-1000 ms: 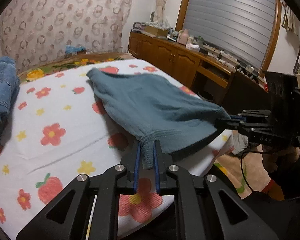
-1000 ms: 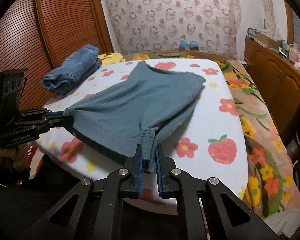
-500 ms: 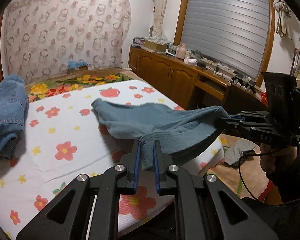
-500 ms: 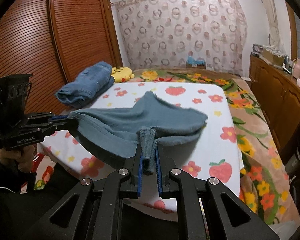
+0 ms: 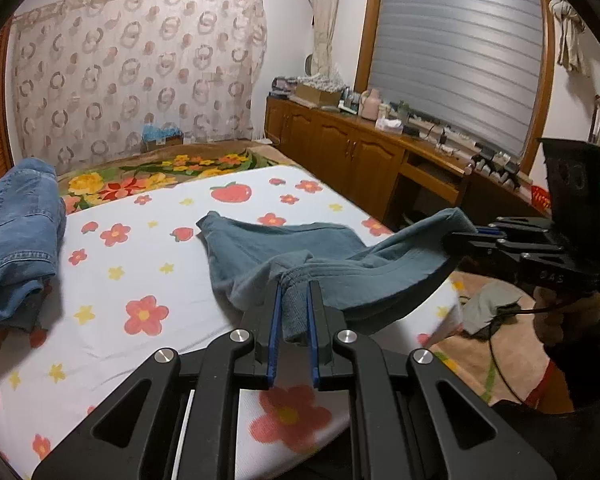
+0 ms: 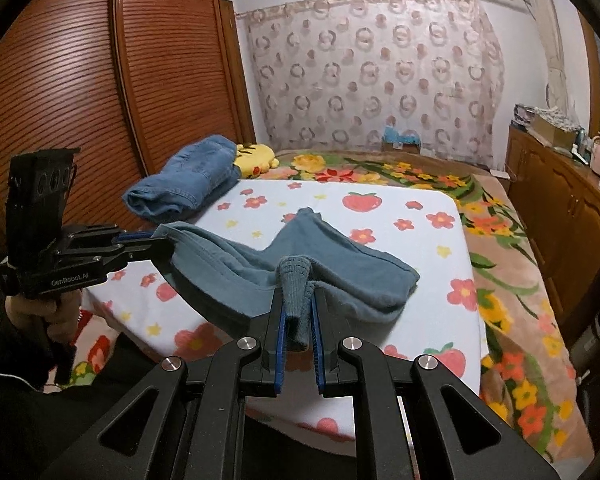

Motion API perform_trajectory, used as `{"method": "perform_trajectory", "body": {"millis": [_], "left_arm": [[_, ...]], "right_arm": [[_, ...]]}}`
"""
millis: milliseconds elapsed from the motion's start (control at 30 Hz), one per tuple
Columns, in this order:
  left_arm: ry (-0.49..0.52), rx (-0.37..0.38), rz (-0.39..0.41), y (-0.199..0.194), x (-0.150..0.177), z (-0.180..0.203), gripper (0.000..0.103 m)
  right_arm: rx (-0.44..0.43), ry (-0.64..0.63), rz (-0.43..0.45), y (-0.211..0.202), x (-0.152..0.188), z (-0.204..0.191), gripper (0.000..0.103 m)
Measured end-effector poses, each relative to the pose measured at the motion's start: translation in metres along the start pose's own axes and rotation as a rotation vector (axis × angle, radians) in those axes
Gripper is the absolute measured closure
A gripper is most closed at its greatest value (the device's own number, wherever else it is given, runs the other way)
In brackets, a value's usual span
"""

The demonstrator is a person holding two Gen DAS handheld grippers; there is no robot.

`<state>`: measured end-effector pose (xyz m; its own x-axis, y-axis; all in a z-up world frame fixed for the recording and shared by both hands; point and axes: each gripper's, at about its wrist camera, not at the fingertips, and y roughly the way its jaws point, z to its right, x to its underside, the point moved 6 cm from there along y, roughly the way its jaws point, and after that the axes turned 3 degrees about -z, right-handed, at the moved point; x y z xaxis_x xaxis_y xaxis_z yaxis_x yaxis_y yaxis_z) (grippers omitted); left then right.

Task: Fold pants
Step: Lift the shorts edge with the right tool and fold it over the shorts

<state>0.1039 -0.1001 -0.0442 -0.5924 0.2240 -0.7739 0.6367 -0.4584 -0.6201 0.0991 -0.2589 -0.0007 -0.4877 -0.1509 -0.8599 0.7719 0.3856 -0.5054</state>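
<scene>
Teal pants (image 5: 260, 248) lie across the flower-print bed sheet (image 5: 140, 240), their far end resting on it and their near edge held up off it. My left gripper (image 5: 294, 292) is shut on a bunch of that edge. My right gripper (image 6: 298, 296) is shut on another bunch of the same edge. In the left wrist view the right gripper (image 5: 454, 240) pinches the cloth's right corner. In the right wrist view the left gripper (image 6: 156, 240) pinches the left corner, with the pants (image 6: 340, 256) sagging in folds between the two.
Folded blue jeans (image 5: 16, 232) sit at the bed's far left, next to a yellow plush toy (image 6: 256, 160). A wooden cabinet (image 5: 360, 156) crowded with items runs along the right of the bed. A slatted wardrobe (image 6: 100, 80) stands on the left. A floral blanket (image 6: 500, 260) covers the bed's right side.
Both grippers have lifted the near edge of the pants. The cloth, earlier stretched flat, now sags and bunches, with its far end drawn nearer on the sheet.
</scene>
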Motion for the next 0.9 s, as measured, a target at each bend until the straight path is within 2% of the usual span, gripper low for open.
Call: {"method": "perform_trajectory", "body": {"millis": [233, 400, 667, 900], "left_arm": [[-0.015, -0.006, -0.038, 0.031, -0.008, -0.013, 0.090], [-0.040, -0.002, -0.045, 0.042, -0.020, -0.024, 0.090], [-0.046, -0.039, -0.058, 0.067, -0.036, -0.035, 0.090], [-0.085, -0.040, -0.121, 0.099, -0.030, -0.047, 0.090]], "right_arm": [[0.023, 0.006, -0.043, 0.032, -0.008, 0.010, 0.092], [0.035, 0.011, -0.043, 0.042, -0.021, 0.016, 0.092], [0.060, 0.009, -0.038, 0.065, -0.037, 0.026, 0.092], [0.071, 0.035, -0.081, 0.091, -0.027, 0.039, 0.092]]}}
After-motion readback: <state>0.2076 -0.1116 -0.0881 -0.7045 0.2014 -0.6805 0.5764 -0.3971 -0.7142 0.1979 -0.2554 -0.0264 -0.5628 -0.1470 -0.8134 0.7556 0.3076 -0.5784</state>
